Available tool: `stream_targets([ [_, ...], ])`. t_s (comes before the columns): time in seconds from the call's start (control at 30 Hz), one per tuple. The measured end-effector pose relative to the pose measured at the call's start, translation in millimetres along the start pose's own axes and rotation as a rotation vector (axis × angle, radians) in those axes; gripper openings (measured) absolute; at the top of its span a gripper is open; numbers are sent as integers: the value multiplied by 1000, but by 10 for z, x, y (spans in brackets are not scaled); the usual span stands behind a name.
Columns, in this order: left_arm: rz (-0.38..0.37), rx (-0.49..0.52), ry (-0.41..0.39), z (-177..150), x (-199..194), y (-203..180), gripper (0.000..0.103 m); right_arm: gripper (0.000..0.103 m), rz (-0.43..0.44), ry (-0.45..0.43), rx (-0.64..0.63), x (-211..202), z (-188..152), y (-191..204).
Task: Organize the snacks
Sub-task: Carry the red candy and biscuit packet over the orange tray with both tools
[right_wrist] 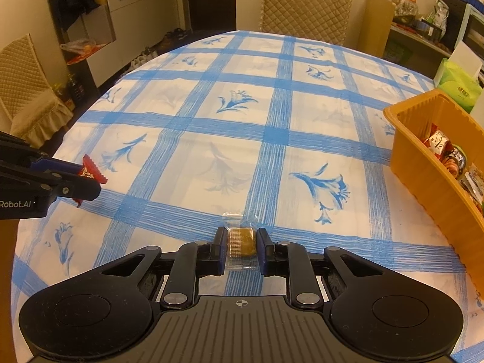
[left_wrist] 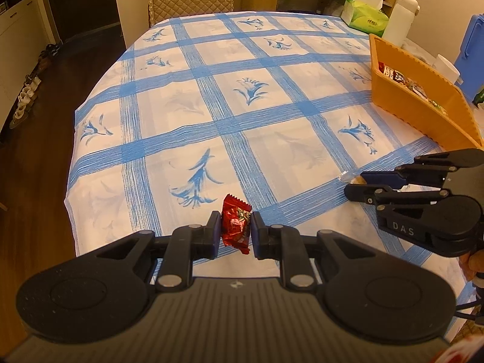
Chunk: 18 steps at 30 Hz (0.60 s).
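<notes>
Red foil marked the small crinkled candy wrapper point(left_wrist: 236, 227) that was pinched between the fingers of the left gripper point(left_wrist: 235, 230), lifted clear of the blue-checked white tablecloth point(left_wrist: 187, 96) near the table's front edge. To its right, a brown cake-like snack in a clear plastic sleeve point(right_wrist: 242, 240) was clamped in the right gripper point(right_wrist: 241, 243), likewise held just above the cloth. Farther right, the ribbed orange plastic basket point(right_wrist: 423, 178) was seen standing on the cloth, already loaded with assorted packets, well apart from both grippers. The step in hand was judged to be the carry of two picked snacks. The next move was judged to call for a swing rightward over the basket rim, one gripper at a time, followed by release above the packets inside.
</notes>
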State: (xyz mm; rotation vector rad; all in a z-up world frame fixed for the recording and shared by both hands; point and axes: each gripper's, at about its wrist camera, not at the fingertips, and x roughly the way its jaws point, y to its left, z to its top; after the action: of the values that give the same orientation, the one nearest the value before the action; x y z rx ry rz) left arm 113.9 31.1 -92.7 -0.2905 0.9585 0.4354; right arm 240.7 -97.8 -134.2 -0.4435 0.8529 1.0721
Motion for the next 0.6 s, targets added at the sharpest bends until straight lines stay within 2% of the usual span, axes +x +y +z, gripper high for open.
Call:
stream_targets([
  [0.6, -49, 27, -27, 56, -168, -300, 19, 21, 98, -18, 111, -472, -158, -90],
])
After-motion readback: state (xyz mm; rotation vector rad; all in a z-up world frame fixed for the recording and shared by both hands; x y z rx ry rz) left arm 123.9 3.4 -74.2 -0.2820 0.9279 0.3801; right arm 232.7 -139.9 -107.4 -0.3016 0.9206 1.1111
